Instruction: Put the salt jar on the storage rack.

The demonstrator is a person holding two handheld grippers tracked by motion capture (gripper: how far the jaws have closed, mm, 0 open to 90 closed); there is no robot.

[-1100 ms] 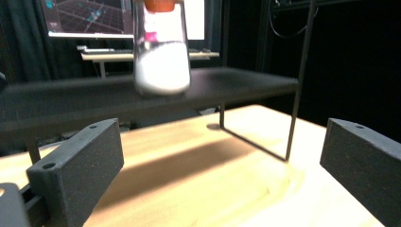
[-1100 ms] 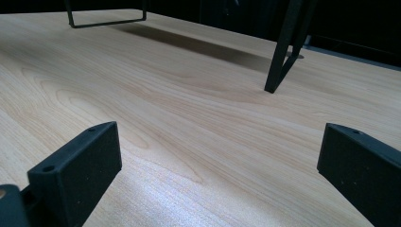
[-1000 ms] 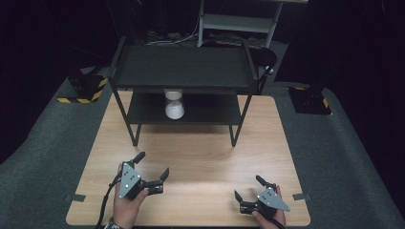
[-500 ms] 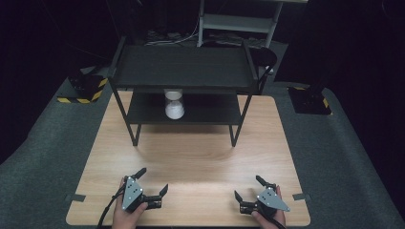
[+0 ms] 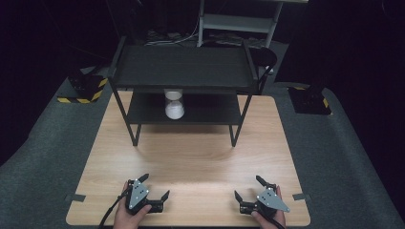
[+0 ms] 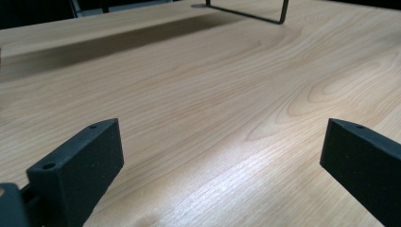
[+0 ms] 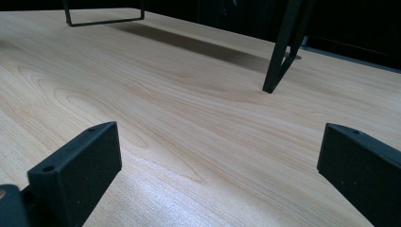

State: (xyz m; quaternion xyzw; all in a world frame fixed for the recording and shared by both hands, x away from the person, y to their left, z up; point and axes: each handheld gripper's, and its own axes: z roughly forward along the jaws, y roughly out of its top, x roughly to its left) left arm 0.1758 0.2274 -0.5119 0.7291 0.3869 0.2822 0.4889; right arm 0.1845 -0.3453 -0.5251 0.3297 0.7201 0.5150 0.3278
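A black two-tier rack stands at the far side of the wooden table. On its lower shelf sits an hourglass with white sand in its bottom bulb. My left gripper rests near the table's front left edge, open and holding nothing. My right gripper lies near the front right edge, also open and holding nothing. In the left gripper view the left gripper has its jaws wide apart over bare wood. In the right gripper view the right gripper is spread the same way, with a rack leg ahead.
Grey carpet surrounds the table. Yellow-and-black striped blocks sit on the floor at the left and right. A pale metal shelf unit stands behind the rack. The rack's foot bar shows far ahead in the left gripper view.
My left gripper has drawn back toward the table's front edge and settled lower. The right gripper has stayed put.
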